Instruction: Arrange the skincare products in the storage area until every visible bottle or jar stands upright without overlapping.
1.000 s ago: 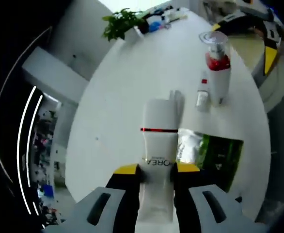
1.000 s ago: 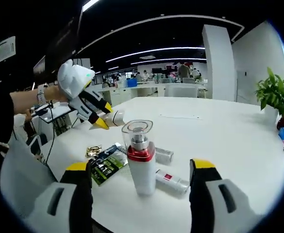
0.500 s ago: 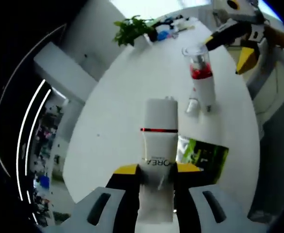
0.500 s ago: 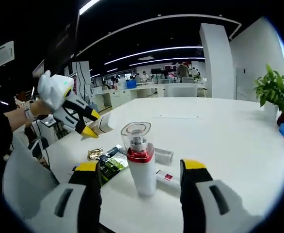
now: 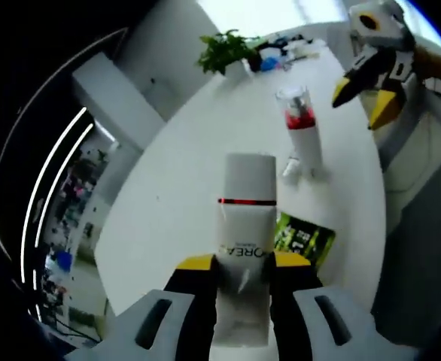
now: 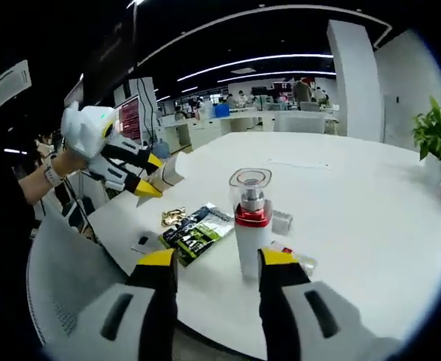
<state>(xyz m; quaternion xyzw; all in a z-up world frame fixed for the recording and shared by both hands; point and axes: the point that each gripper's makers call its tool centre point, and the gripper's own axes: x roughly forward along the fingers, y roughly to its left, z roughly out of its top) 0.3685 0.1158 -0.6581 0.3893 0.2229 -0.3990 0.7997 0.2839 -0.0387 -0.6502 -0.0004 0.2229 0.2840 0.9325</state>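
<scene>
Our left tongs [image 5: 243,265] stay clamped on the white L'Oréal tube [image 5: 247,226], jaws pinching its lower body, cap end pointing away from us. The tube has risen over the last second: the round white table [image 5: 198,188] now lies farther below it. In the right gripper view the left tongs hold it aloft at the table's near-left edge.

Our right tongs [image 6: 217,259] have narrowed, jaws parted with nothing between them, and have closed in on the red-collared pump bottle [image 6: 250,226], which stands upright just beyond the tips.

Beside that bottle lie a small tube [image 6: 296,258] and a clear jar [image 6: 281,222]; left of it, a green sachet [image 6: 196,233]. We judge the lifted tube awaits standing, the small tube too.
</scene>
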